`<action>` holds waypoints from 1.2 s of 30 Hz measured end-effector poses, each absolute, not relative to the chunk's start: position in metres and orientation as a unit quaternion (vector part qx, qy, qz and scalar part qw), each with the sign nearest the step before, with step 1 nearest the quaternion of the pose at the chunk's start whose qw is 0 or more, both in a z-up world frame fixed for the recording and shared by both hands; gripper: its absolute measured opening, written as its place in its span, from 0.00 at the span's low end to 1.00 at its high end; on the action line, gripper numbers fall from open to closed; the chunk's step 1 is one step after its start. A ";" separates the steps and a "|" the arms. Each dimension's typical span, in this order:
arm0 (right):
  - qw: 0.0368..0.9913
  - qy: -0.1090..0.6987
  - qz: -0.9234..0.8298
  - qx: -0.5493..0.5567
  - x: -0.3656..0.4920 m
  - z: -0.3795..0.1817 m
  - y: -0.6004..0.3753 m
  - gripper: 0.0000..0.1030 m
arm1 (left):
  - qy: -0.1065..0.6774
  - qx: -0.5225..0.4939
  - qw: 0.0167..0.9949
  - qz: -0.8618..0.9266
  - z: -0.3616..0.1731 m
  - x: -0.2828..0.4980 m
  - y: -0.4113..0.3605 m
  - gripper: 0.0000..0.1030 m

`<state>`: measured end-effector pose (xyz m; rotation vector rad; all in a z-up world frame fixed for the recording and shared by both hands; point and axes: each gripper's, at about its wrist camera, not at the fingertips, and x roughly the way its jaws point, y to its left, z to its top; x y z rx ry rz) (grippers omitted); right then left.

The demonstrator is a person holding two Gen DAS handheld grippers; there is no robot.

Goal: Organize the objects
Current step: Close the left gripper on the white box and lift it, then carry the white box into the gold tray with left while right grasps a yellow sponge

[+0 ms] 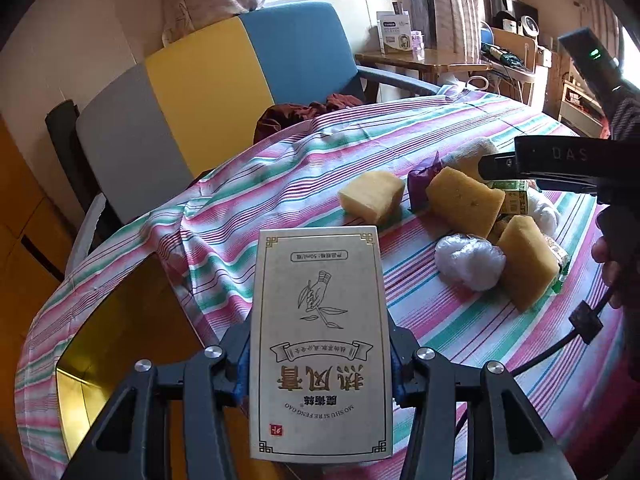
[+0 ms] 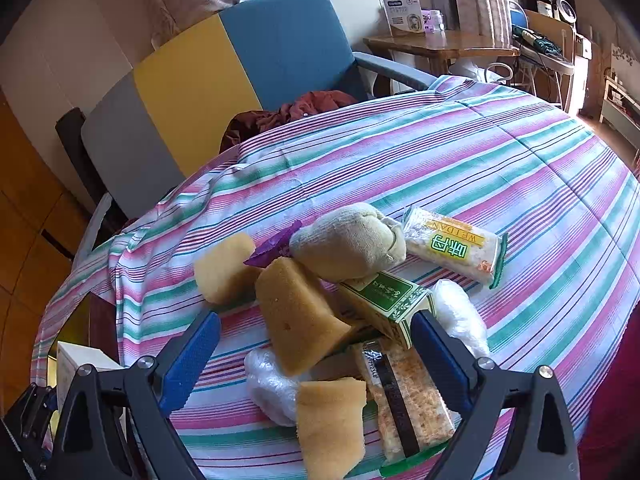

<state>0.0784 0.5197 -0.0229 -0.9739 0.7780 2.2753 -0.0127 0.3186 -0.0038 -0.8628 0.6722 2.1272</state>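
**Boxed ointment held left, open right gripper over the pile**

Nearest you, the left gripper (image 1: pixel 320 364) is clamped on a tall grey ointment box (image 1: pixel 320 344), held upright just off the striped tablecloth (image 1: pixel 460 320), above a gold tray (image 1: pixel 80 368) at the table edge. Your right gripper (image 2: pixel 316 344) hangs with its jaws spread wide over the heap: sponges (image 2: pixel 300 316), a rolled sock (image 2: pixel 348 244), a green carton (image 2: pixel 380 300), wrapped snacks (image 2: pixel 452 248). Keep the box level as you lower it. With the right, straddle one sponge only, clear of the carton.
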 end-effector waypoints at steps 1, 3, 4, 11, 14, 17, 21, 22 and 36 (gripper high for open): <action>0.269 0.291 0.844 -0.361 0.079 -0.023 0.520 0.95 | 0.257 -0.336 0.364 0.830 -0.003 -0.011 0.315 0.50; 0.266 0.299 0.843 -0.360 0.080 -0.024 0.521 0.95 | 0.249 -0.336 0.359 0.834 -0.001 -0.007 0.306 0.50; 0.264 0.302 0.842 -0.360 0.080 -0.024 0.522 0.95 | 0.246 -0.338 0.359 0.835 -0.001 -0.006 0.303 0.50; 0.265 0.327 0.836 -0.353 0.085 -0.026 0.529 0.95 | 0.207 -0.346 0.349 0.846 0.006 0.001 0.268 0.50; 0.262 0.339 0.830 -0.356 0.087 -0.029 0.530 0.92 | 0.180 -0.354 0.339 0.853 0.011 -0.003 0.245 0.50; 0.257 0.356 0.823 -0.360 0.092 -0.029 0.531 0.88 | 0.159 -0.360 0.329 0.858 0.014 -0.007 0.221 0.50; 0.253 0.355 0.820 -0.372 0.100 -0.022 0.527 0.88 | 0.138 -0.366 0.307 0.868 0.014 -0.017 0.188 0.50; 0.252 0.350 0.819 -0.377 0.102 -0.020 0.525 0.88 | 0.133 -0.368 0.302 0.870 0.012 -0.019 0.180 0.50; 0.234 0.270 0.797 -0.488 0.091 -0.062 0.496 0.32 | 0.059 -0.410 0.223 0.883 -0.011 -0.046 0.086 0.50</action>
